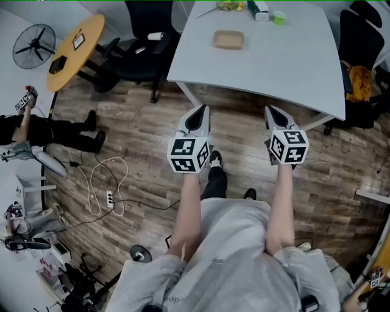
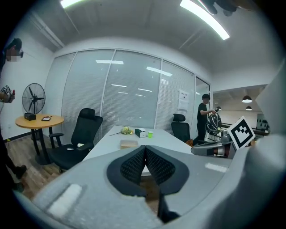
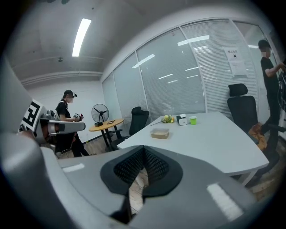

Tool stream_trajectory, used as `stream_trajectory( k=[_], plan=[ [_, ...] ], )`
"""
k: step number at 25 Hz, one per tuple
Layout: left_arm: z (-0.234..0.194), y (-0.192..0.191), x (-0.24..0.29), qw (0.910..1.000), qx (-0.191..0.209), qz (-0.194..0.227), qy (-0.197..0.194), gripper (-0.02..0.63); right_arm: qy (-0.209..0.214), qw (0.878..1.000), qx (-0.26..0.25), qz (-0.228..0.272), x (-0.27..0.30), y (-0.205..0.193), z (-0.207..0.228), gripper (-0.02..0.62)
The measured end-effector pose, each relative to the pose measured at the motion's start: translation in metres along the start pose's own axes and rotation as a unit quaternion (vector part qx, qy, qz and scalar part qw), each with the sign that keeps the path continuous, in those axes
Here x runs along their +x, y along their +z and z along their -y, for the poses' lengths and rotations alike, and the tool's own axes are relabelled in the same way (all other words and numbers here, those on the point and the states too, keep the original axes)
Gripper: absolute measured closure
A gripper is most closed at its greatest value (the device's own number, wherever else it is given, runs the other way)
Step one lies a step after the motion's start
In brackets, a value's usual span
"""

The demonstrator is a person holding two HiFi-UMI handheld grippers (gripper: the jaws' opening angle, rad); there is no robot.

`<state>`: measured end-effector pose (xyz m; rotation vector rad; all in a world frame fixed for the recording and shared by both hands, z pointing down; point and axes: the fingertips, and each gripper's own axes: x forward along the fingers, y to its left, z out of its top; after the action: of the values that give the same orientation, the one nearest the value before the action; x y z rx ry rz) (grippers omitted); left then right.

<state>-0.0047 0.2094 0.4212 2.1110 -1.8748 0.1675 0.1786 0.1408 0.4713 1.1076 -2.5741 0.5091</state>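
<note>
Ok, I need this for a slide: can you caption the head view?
Both shut, left hand-held gripper and right hand-held gripper hover before a grey table with a brown tray.

A black office chair [image 1: 143,42] stands between a round wooden table [image 1: 91,33] and the white table [image 1: 274,55], with a floor fan [image 1: 35,46] just beyond the round one. A tan container [image 1: 228,40] lies on the white top, well apart from a green cup [image 1: 279,17], a white box [image 1: 261,11] and a yellow-green bunch [image 1: 230,5] at its far edge. A white cable [image 1: 97,177] loops to a power strip [image 1: 109,198] on the wood floor [image 1: 140,134]. A person in black [image 1: 55,131] stands at left; a second chair [image 1: 359,42] sits at right.
</note>
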Motion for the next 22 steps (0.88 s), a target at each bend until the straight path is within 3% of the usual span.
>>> stream_trajectory(
  k=[4, 10, 22],
  plan=[
    [-0.048, 0.009, 0.041, 0.9996, -0.013, -0.006, -0.023, 0.604, -0.041, 0.999, 0.017, -0.003, 0.045, 0.015, 0.007, 0.592],
    [-0.087, 0.017, 0.095, 0.9972, -0.022, -0.021, -0.069, 0.604, -0.092, 0.995, 0.032, -0.014, 0.088, 0.027, 0.014, 0.592],
    [-0.15, 0.014, 0.143, 0.9934, -0.039, -0.037, -0.102, 0.604, -0.14, 0.989, 0.046, -0.029, 0.134, 0.029, 0.014, 0.592]
  ],
)
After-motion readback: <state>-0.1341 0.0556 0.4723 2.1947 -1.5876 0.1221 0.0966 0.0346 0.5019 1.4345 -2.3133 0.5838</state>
